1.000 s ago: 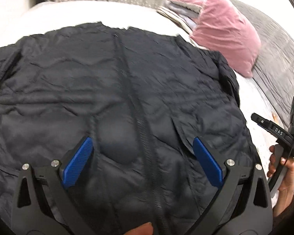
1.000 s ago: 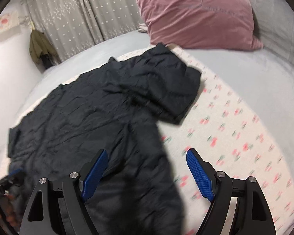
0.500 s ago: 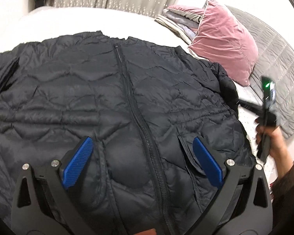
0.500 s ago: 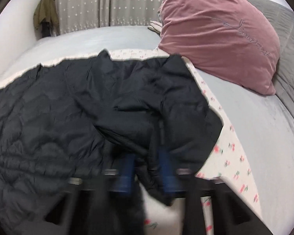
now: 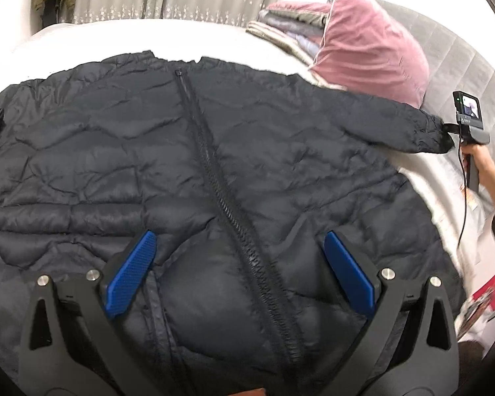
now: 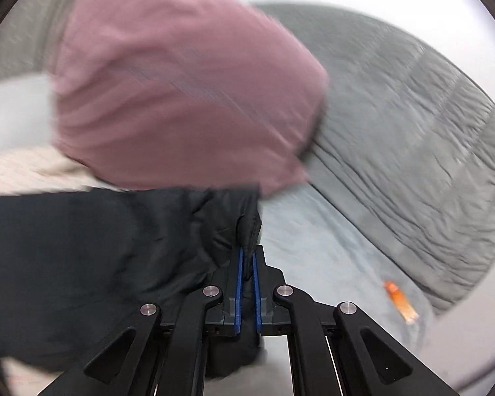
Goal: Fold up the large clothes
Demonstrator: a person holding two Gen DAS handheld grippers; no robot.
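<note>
Black puffer jacket (image 5: 214, 171) lies front-up, zipped, on the bed (image 5: 155, 38). My right gripper (image 6: 247, 260): jaws clamped on the sleeve cuff (image 6: 247, 227), drawn outward beside the pink pillow (image 6: 181, 82) to straighten the sleeve. My left gripper (image 5: 241, 270): jaws wide, empty, over the hem.

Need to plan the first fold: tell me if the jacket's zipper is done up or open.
Done up. The zipper runs closed along the black jacket, both front panels meeting, with no lining showing.
</note>
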